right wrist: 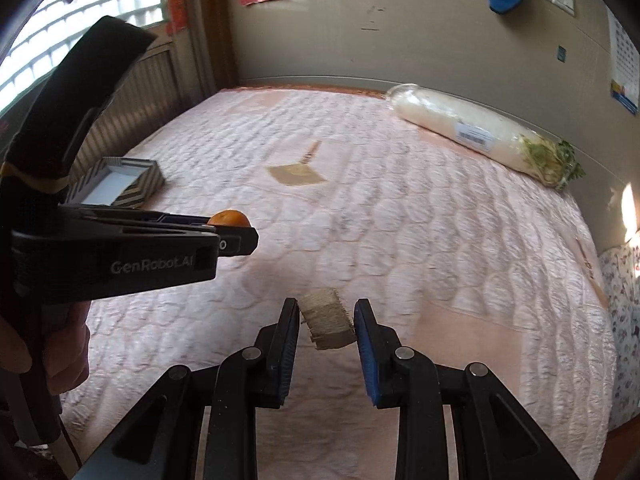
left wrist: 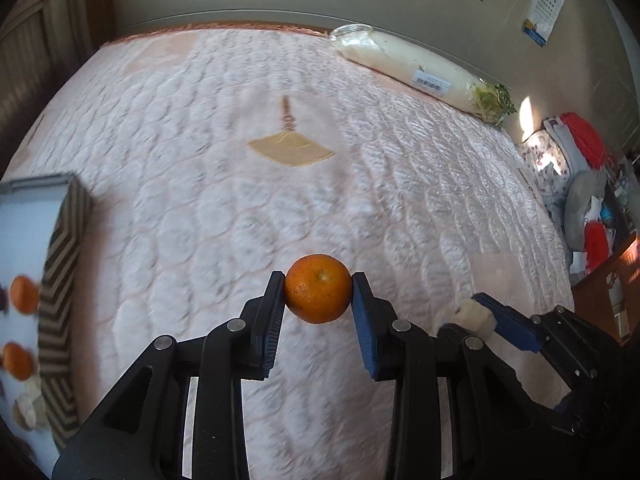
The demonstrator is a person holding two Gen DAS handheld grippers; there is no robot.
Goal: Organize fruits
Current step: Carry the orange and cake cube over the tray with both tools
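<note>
My left gripper (left wrist: 319,290) is shut on an orange tangerine (left wrist: 318,288) and holds it above the pink quilted bed; the tangerine also shows in the right wrist view (right wrist: 229,218). My right gripper (right wrist: 326,320) is shut on a pale tan cut chunk of fruit (right wrist: 327,323), also held above the bed; in the left wrist view the right gripper (left wrist: 478,316) is at lower right with the chunk (left wrist: 476,317). A striped box (left wrist: 60,320) at the left edge holds two tangerines (left wrist: 23,294) and pale pieces; it lies at mid left in the right wrist view (right wrist: 120,186).
A long plastic-wrapped white radish (left wrist: 420,70) lies along the far right edge of the bed by the wall; it also shows in the right wrist view (right wrist: 480,136). A tan fan-shaped patch (left wrist: 290,150) marks the quilt's middle. Cluttered items (left wrist: 588,208) stand beyond the bed's right edge.
</note>
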